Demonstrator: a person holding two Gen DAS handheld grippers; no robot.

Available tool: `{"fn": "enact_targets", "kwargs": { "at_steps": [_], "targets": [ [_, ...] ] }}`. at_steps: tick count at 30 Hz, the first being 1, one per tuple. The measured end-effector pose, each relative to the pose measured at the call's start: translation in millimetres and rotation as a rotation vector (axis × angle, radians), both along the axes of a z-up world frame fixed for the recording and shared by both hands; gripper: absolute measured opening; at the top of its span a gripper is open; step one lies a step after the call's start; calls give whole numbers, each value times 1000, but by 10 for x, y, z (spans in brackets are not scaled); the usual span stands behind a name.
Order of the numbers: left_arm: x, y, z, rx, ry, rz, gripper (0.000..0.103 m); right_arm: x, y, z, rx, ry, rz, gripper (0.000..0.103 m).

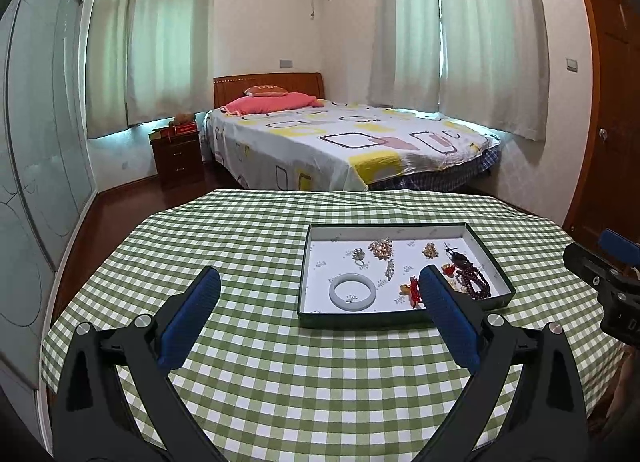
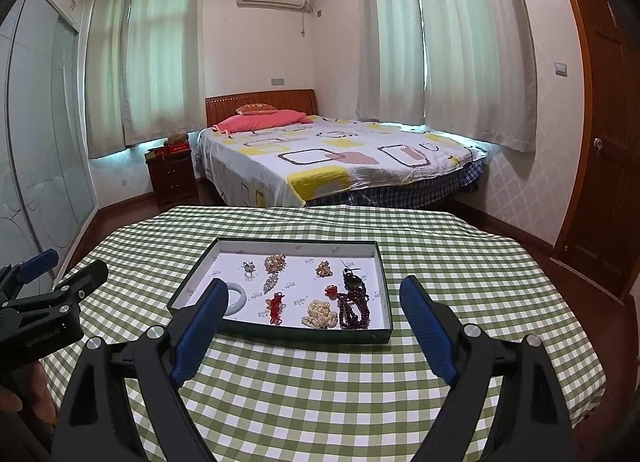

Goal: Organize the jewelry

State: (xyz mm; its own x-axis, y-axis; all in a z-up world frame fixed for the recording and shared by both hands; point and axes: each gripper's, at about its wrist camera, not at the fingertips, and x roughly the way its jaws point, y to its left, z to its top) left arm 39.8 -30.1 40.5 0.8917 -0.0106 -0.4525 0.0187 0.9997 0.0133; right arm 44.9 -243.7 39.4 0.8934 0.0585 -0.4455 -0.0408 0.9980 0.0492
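Both grippers are spread wide with nothing in them. From the right gripper (image 2: 312, 302) the tray (image 2: 280, 336) sits around 11 o'clock on the checked tablecloth (image 2: 320, 402); from the left gripper (image 1: 320, 290), 1 o'clock. Inside: white bangle (image 1: 352, 291), pearl strand (image 2: 320, 315), dark red beads (image 2: 352, 308), small brooches. The tray-liner print is too small to read.

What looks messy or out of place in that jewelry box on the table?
Nothing has spilled: every piece lies inside the box. The dark red bead strand is heaped in a tangle against the pearl strand in the near right corner, while the white bangle and small brooches lie apart.
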Motion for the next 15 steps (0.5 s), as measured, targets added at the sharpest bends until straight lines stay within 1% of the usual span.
{"fn": "enact_targets", "kwargs": {
  "at_steps": [7, 15],
  "targets": [
    [-1, 15, -13, -12, 5, -2, 97, -14, 23, -20, -2, 5, 0, 85],
    [-5, -24, -9, -4, 0, -20, 98, -10, 37, -25, -4, 11, 1, 85]
  ]
}}
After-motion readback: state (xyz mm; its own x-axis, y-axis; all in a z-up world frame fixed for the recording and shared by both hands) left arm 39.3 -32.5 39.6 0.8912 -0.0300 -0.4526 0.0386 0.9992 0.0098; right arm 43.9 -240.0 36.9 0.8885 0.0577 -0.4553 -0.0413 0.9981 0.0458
